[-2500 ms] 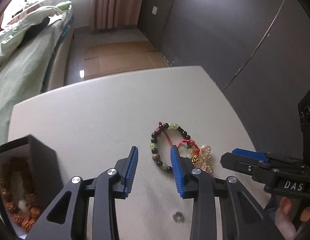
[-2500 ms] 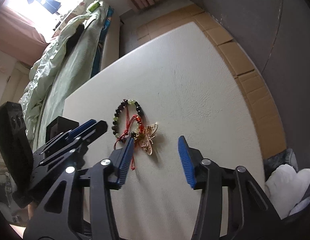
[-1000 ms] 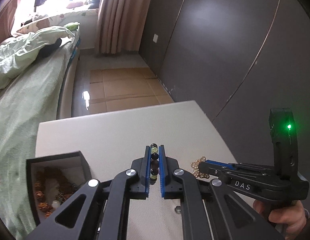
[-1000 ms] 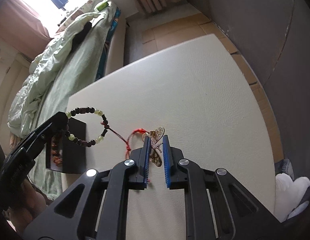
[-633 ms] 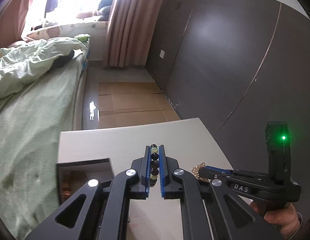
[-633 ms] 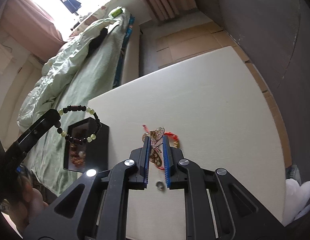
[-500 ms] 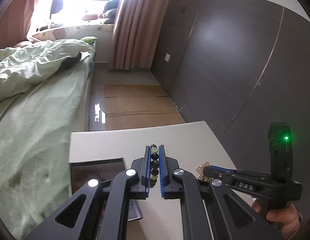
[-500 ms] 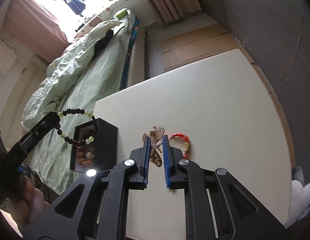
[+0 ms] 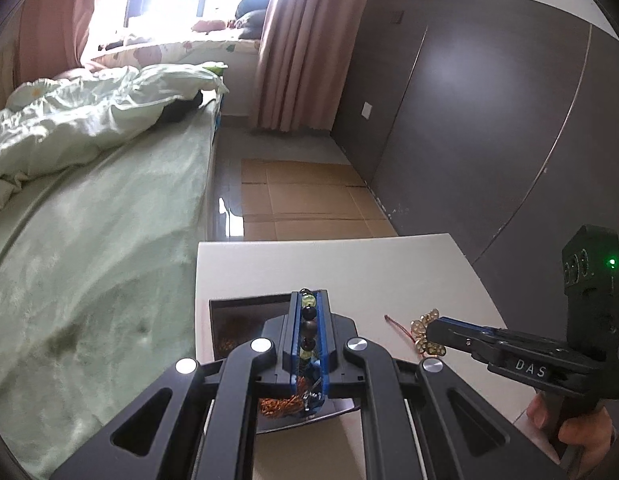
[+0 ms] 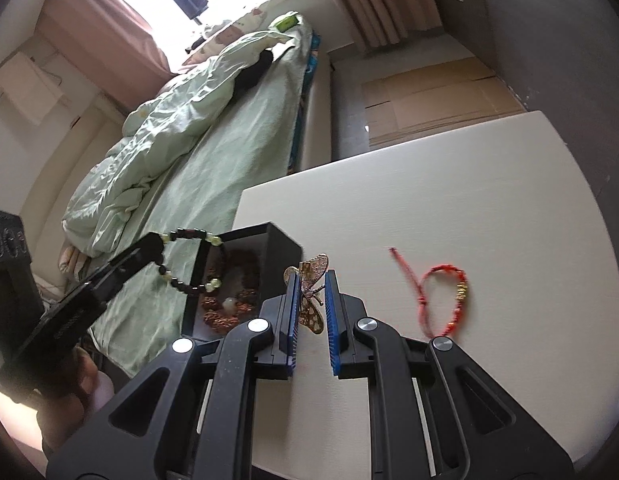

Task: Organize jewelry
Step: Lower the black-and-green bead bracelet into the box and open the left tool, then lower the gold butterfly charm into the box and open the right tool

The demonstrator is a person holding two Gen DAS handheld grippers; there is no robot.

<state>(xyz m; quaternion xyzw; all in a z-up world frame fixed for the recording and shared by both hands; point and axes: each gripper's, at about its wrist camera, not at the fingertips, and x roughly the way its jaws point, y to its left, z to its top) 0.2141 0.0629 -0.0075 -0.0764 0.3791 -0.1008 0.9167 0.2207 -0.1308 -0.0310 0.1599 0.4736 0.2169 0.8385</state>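
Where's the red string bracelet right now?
In the right wrist view, the red string bracelet lies on the white table, right of the right hand-held gripper.

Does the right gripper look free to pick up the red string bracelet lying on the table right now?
Probably not yet. The right gripper is shut on the gold dragonfly brooch, so its jaws are occupied. The red string bracelet itself lies uncovered on the table beside it.
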